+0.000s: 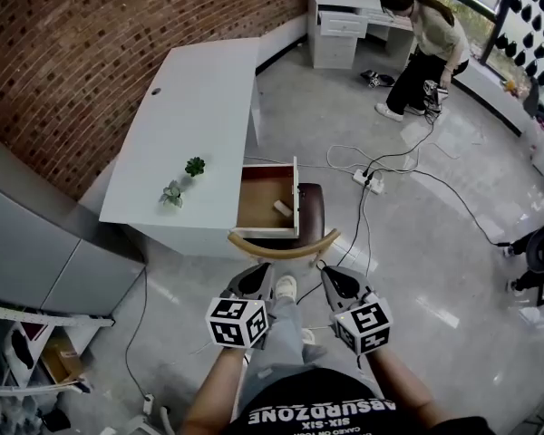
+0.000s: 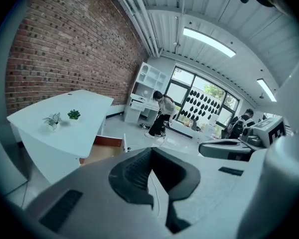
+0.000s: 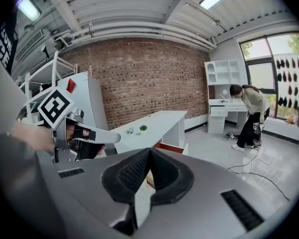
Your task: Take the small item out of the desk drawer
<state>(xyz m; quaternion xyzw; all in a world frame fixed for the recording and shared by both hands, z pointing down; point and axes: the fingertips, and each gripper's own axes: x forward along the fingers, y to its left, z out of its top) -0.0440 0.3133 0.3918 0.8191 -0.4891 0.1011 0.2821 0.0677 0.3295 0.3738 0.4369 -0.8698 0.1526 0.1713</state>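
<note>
A white desk [image 1: 195,116] stands against the brick wall, with its wooden drawer [image 1: 265,198] pulled out toward me. A small pale item [image 1: 282,208] lies in the drawer's near right corner. Both grippers hang in front of my body, short of the drawer and apart from it. My left gripper [image 1: 257,277] and my right gripper [image 1: 334,277] each have their jaws closed together with nothing between them. In the left gripper view the left gripper [image 2: 150,152] points past the desk [image 2: 65,128] and the drawer [image 2: 108,144]. In the right gripper view the right gripper [image 3: 149,153] points at the desk [image 3: 152,124].
A chair with a curved wooden back [image 1: 284,246] and a brown seat [image 1: 312,208] stands right at the drawer's front. Two small plants [image 1: 183,179] sit on the desk. A power strip with cables [image 1: 370,181] lies on the floor. A person [image 1: 428,48] bends over at the back right.
</note>
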